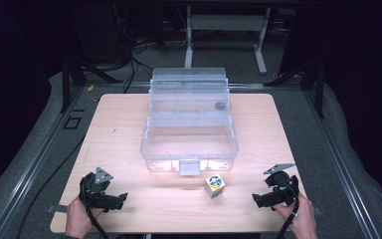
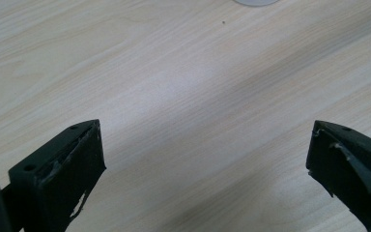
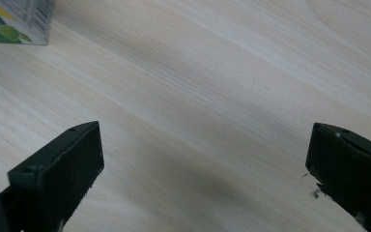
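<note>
Right tongs (image 1: 255, 199) (empty) near cube (image 1: 215, 185)

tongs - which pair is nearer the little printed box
The right tongs: the small box sits toward their side, near the clear bin's latch; the left tongs lie farther off.

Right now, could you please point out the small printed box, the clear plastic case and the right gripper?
small printed box (image 1: 215, 185), high view, on its top face.
clear plastic case (image 1: 189, 163), high view, on its front wall.
right gripper (image 1: 256, 200), high view, between its open fingers.
</note>
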The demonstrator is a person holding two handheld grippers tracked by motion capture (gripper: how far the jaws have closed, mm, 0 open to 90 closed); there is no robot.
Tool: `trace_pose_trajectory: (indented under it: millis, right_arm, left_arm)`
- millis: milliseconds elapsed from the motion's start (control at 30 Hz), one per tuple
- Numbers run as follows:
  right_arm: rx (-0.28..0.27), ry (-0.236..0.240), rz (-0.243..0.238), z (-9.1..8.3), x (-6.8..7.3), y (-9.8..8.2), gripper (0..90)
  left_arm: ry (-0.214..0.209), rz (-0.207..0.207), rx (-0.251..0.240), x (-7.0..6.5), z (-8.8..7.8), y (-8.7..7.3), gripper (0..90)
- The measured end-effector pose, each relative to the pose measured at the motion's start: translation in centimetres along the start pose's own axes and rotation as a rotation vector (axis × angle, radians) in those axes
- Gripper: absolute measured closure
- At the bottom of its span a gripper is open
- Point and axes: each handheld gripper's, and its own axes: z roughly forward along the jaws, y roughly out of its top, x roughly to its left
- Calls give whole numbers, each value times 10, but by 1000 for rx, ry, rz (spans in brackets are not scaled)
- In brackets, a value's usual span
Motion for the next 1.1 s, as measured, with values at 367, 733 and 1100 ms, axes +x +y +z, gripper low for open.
trace_pose_trajectory:
  millis: [367, 733, 1100]
  right_arm:
    - [6, 58, -34, -7, 24, 8, 0]
    - [69, 139, -71, -6, 39, 32, 0]
    - [151, 186, -161, -4, 66, 69, 0]
  left_arm:
    - [12, -4, -5, -2, 0, -1, 0]
    - [13, -7, -8, -1, -1, -2, 0]
    - [-2, 2, -2, -2, 1, -3, 0]
